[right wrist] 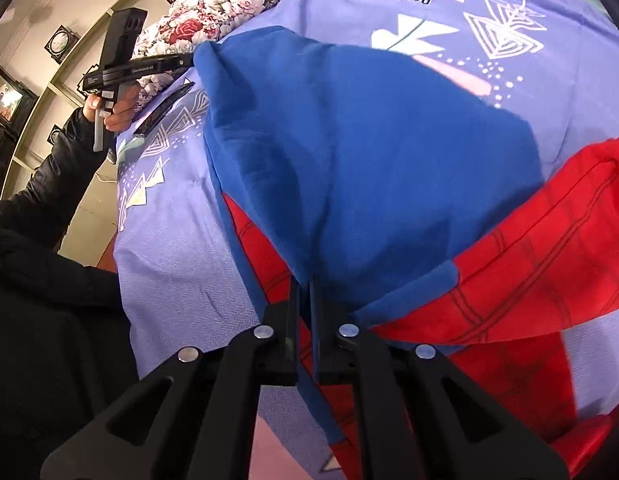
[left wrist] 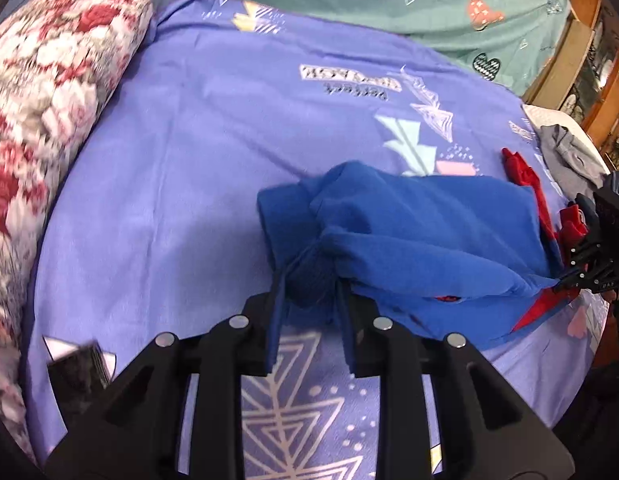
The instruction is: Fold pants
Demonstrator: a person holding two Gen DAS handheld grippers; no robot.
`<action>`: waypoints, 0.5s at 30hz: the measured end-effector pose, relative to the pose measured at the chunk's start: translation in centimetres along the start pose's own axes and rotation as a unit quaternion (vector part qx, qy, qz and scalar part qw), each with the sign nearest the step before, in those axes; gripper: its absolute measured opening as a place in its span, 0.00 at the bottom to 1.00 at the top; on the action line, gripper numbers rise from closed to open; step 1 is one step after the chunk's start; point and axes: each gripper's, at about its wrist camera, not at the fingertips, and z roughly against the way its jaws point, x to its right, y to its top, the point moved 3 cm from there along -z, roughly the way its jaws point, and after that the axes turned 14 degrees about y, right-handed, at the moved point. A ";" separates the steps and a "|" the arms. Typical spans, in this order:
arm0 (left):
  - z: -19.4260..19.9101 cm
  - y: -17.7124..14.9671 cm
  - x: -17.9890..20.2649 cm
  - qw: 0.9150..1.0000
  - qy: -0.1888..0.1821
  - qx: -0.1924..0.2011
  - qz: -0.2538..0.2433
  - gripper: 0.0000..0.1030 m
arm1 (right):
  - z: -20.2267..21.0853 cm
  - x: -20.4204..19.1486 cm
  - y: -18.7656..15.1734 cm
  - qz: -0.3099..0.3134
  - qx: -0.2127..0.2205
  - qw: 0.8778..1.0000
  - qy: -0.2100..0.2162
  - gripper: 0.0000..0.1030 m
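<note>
A bed is covered by a purple sheet [left wrist: 181, 152], with a floral pillow [left wrist: 49, 80] at its edge. The pants [left wrist: 421, 224] (blue, with red panels) are bunched on the sheet. A blue fold is clamped by the left gripper [left wrist: 309, 280]. Another fold is pinched tightly by the right gripper [right wrist: 305, 284].

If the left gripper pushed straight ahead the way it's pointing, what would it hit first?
Likely more of the blue pants: the left gripper already pinches a bunched fold, and the rest lies just ahead.
</note>
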 end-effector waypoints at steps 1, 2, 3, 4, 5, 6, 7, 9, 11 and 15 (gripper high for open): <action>-0.2 -0.4 -0.3 1.000 0.009 -0.005 0.002 0.25 | -0.1 -0.1 -0.1 -0.001 0.003 1.000 0.004 0.04; -0.4 -0.6 -0.6 1.000 0.015 -0.009 0.005 0.25 | 0.0 -0.3 -0.2 0.000 0.004 1.000 0.006 0.04; -0.5 -0.9 -1.0 1.000 0.018 -0.014 0.009 0.25 | 0.0 -0.4 -0.4 0.002 0.004 1.000 0.006 0.04; -0.6 -1.3 -1.6 0.999 0.022 -0.020 0.019 0.25 | 0.0 -0.5 -0.6 0.001 0.003 1.000 0.007 0.04; -0.7 -1.5 -1.9 0.999 0.026 -0.024 0.025 0.26 | -0.1 -0.5 -0.8 -0.001 0.002 1.000 0.009 0.04; -0.7 -1.9 -2.3 0.998 0.031 -0.029 0.035 0.31 | -0.2 -0.4 -0.9 -0.001 -0.001 1.000 0.007 0.04; -0.7 -2.0 -2.6 0.998 0.036 -0.032 0.041 0.39 | -0.6 -0.1 -1.1 -0.005 -0.010 1.000 -0.001 0.07; -0.4 -2.3 -3.3 0.996 0.051 -0.041 0.058 0.46 | -1.7 0.3 -1.2 -0.012 -0.024 1.000 -0.012 0.11; 0.5 -2.1 -3.4 0.996 0.052 -0.042 0.067 0.49 | -1.5 -0.1 -1.0 -0.007 -0.019 1.000 -0.005 0.26; 4.5 -0.5 -2.4 0.997 0.048 0.004 0.065 0.63 | 0.3 -1.1 -0.5 0.008 0.002 1.000 -0.020 0.35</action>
